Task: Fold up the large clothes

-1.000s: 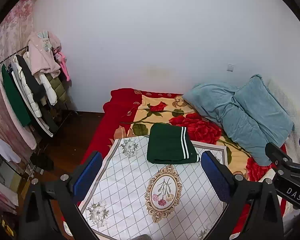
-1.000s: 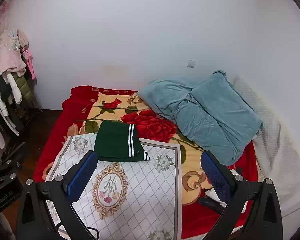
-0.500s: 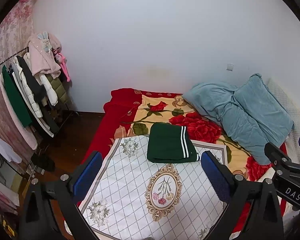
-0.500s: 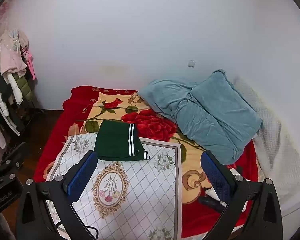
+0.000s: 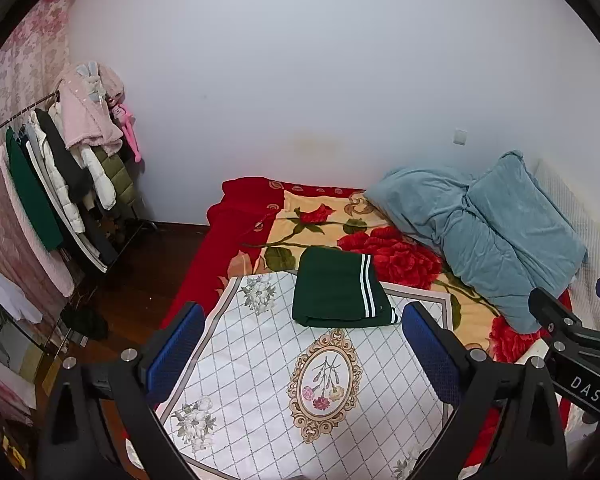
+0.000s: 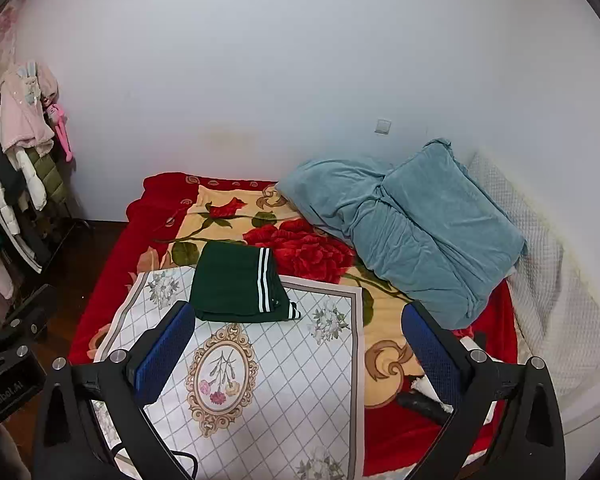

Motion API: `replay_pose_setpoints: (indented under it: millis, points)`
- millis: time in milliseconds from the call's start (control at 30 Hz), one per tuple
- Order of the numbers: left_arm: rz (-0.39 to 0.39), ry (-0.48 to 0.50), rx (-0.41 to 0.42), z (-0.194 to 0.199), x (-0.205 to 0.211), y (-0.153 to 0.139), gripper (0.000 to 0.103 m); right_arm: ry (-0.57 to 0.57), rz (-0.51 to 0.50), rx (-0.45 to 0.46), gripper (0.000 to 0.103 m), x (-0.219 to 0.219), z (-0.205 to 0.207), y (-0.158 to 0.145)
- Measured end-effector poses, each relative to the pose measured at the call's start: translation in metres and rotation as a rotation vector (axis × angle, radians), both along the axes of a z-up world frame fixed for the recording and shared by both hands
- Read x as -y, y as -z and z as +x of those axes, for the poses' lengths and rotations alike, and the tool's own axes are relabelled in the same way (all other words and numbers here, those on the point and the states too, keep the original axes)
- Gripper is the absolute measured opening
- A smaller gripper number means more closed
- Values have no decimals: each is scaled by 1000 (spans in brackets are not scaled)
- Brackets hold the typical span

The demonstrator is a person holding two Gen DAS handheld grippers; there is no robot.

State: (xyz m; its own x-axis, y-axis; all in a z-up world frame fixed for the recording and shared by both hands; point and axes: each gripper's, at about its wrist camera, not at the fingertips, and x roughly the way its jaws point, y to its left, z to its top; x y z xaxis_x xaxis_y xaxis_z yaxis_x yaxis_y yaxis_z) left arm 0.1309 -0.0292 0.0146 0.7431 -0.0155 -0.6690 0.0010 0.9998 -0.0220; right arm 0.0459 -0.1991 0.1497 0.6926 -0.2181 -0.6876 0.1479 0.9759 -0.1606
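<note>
White wall backed the bed [image 5: 236, 240]; its patterned cloth [image 5: 260, 380] lay mostly bare. Folded green garment [image 5: 336, 296] sat at 12 o'clock across the cloth's far edge. Left gripper [image 5: 300, 352] and right gripper [image 6: 296, 344] hung wide open, seemingly touching nothing.

"DAS" on right gripper [image 5: 572, 344]

Two side-by-side wrist views, raised, facing the bed [image 5: 240, 236] from its foot, both sharing it.
</note>
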Motion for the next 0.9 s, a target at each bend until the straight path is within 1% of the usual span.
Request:
replay_pose_setpoints:
  millis: [900]
  points:
    - [-11,-3,-1,0,2,-2,101,-1,8,-1,103,-3,-2,1]
